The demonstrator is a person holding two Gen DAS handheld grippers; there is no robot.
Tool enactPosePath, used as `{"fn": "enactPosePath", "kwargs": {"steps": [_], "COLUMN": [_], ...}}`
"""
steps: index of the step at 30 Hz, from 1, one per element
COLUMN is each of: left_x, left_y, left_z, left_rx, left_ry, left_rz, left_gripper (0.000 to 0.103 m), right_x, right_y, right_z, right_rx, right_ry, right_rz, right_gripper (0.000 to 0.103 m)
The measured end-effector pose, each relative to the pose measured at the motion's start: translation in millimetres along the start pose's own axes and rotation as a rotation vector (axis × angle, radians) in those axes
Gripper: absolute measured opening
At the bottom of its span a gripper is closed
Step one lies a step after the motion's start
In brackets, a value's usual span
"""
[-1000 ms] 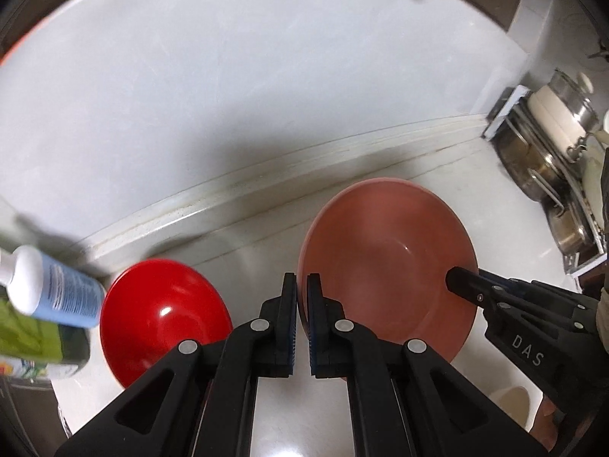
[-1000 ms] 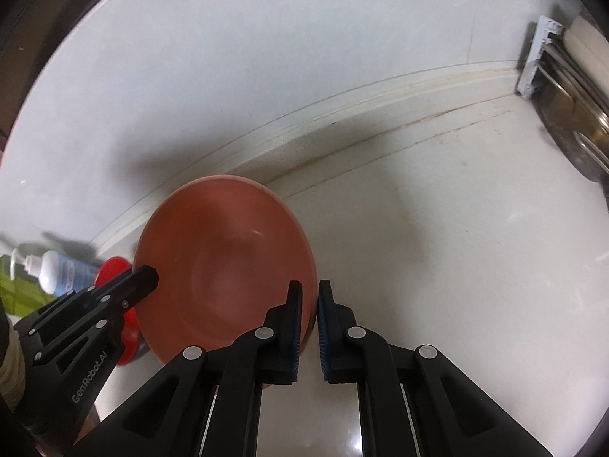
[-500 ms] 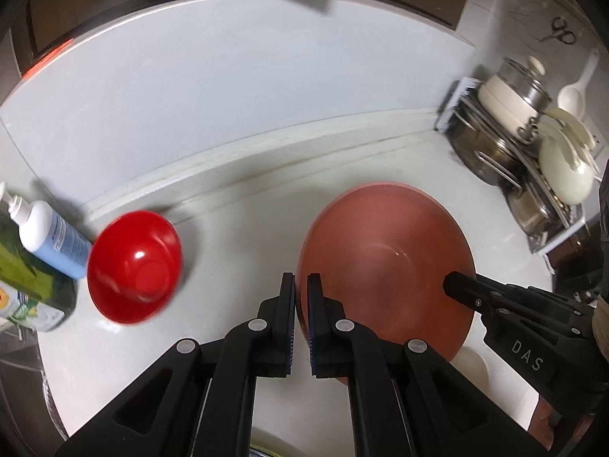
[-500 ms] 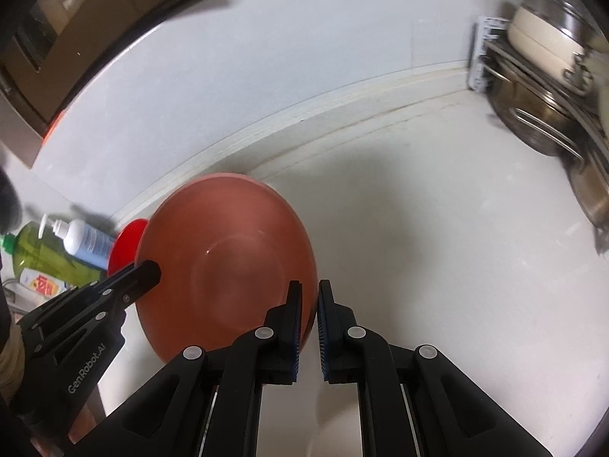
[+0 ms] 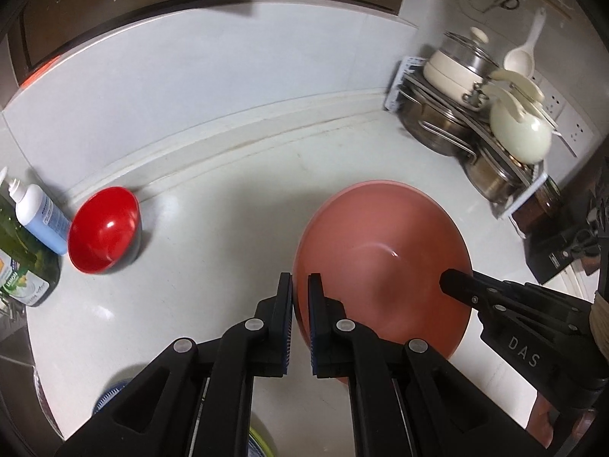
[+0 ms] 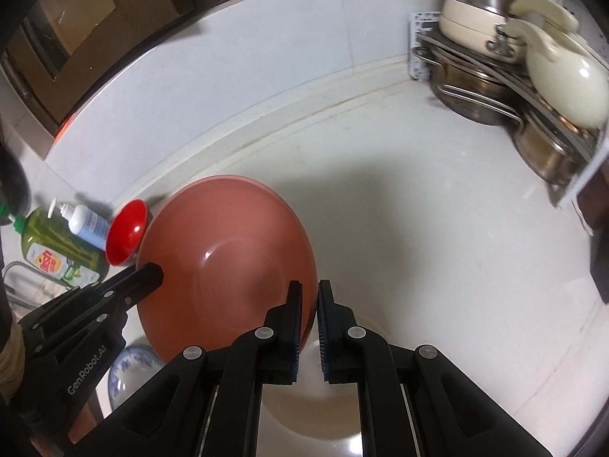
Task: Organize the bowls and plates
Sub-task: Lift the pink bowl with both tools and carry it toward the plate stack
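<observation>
A large salmon-pink plate (image 5: 380, 259) hangs tilted above the white counter (image 5: 228, 228), held by two opposite edges. My left gripper (image 5: 300, 293) is shut on its left rim. The right gripper (image 6: 309, 299) is shut on its right rim. Each one shows in the other's view, the right gripper (image 5: 451, 281) at the plate's far edge and the left gripper (image 6: 152, 272) likewise. A red bowl (image 5: 102, 228) stands on the counter to the left, near the wall. Below the plate lie a beige dish (image 6: 312, 400) and a blue-patterned plate (image 6: 129, 365).
A blue-and-white pump bottle (image 5: 38, 213) and a green soap bottle (image 5: 23, 262) stand at the far left. A rack of steel pots, a cream pot and ladles (image 5: 491, 125) fills the right corner. A raised ledge (image 5: 228, 129) runs along the wall.
Both grippers have drawn back from the wall and risen a little with the pink plate between them. The red bowl stayed put. The pot rack and the dishes below came into view.
</observation>
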State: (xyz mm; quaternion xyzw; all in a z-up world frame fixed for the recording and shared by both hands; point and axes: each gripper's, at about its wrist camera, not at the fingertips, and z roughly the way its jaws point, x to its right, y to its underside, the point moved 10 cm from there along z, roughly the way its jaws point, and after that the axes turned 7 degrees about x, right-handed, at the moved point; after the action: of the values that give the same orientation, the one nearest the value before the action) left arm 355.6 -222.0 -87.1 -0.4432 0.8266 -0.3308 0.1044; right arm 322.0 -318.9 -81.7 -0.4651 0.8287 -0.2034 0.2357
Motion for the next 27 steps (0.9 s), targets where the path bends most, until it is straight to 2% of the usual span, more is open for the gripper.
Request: {"fn": "enactPosePath", "kwargs": {"steps": [13, 25, 27], "left_x": [34.1, 40.9, 41.3], "left_y": [44.6, 74.9, 77.7], "left_z": [8.8, 29.2, 31.3], "left_rx": [-0.074, -0.161, -0.166], "left_ry": [0.024, 0.024, 0.018], "left_rz": [0.012, 0.006, 0.009], "left_gripper": [0.008, 0.009, 0.011], "right_x": [39.3, 54.9, 56.1], "right_y": [38.7, 61.9, 65.0], "right_z": [-5.1, 11.2, 14.8], "right_rx": [-0.047, -0.109, -0.123], "right_ry": [0.033, 0.052, 0.054], "right_rz": [0.02, 0.009, 0.007], "right_gripper": [0.01, 0.01, 0.01]}}
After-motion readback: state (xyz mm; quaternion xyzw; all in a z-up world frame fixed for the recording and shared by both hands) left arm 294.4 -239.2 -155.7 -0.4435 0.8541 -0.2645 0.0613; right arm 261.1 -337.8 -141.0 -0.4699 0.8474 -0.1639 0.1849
